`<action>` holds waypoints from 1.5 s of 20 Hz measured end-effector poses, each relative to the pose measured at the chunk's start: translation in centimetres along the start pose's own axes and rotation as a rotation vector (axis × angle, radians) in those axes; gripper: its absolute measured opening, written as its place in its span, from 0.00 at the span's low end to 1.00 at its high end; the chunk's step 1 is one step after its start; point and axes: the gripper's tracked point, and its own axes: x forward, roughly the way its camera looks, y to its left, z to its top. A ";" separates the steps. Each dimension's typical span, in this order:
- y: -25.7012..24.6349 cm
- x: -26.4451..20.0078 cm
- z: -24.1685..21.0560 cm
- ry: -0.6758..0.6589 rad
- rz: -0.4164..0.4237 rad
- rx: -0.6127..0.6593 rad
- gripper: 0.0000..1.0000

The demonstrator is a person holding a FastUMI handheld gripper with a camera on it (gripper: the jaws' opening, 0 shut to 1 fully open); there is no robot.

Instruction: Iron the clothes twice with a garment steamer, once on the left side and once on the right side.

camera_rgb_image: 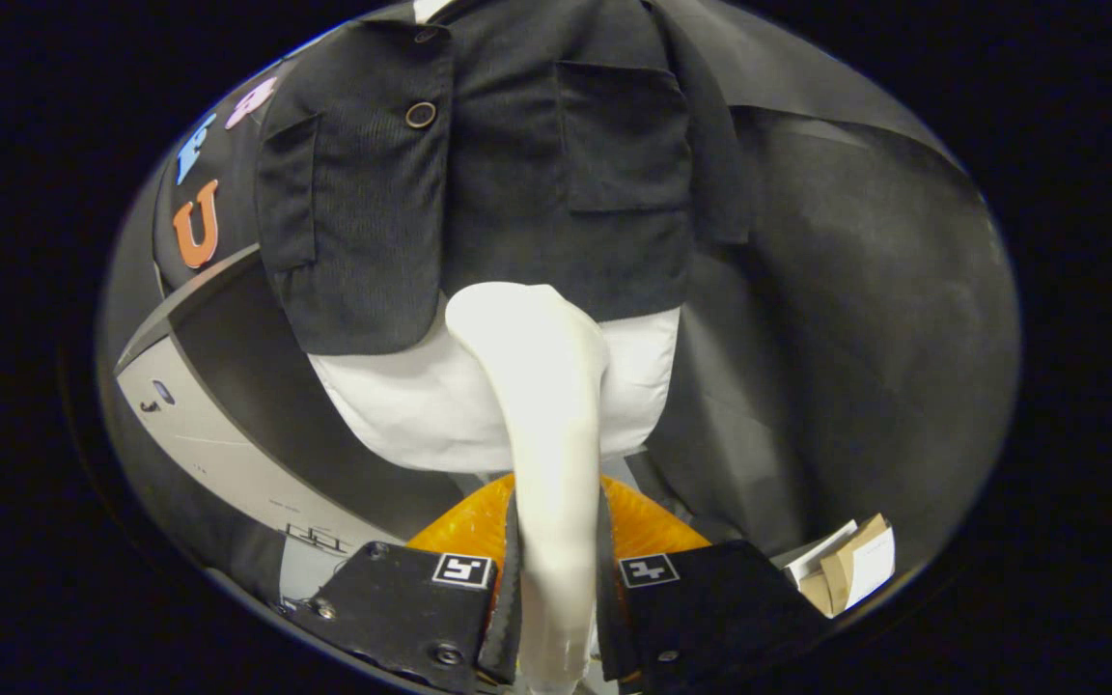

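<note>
A white garment steamer (pixel 542 405) rises from between my fingers, its handle clamped by both pads. My gripper (pixel 556 579) is shut on that handle. The steamer's rounded head reaches up to the lower hem of a dark jacket (pixel 479 174) hanging just ahead, worn over a white shirt (pixel 402 405) whose tail hangs below the jacket. The head sits near the middle of the jacket front, slightly below its right pocket. A brown button (pixel 420 114) shows on the jacket's left panel.
An orange ribbed object (pixel 464 526) lies low behind the fingers. A grey cabinet or panel (pixel 208 434) stands to the left. Some cardboard and paper pieces (pixel 850 569) lie at the lower right. Black cloth walls surround the garment.
</note>
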 end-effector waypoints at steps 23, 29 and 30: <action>6.7 -35.2 -2.8 -0.408 -0.041 0.099 0.35; 9.4 -44.0 0.1 -0.548 0.030 0.042 0.35; 9.9 -45.1 0.3 -0.557 0.050 0.032 0.35</action>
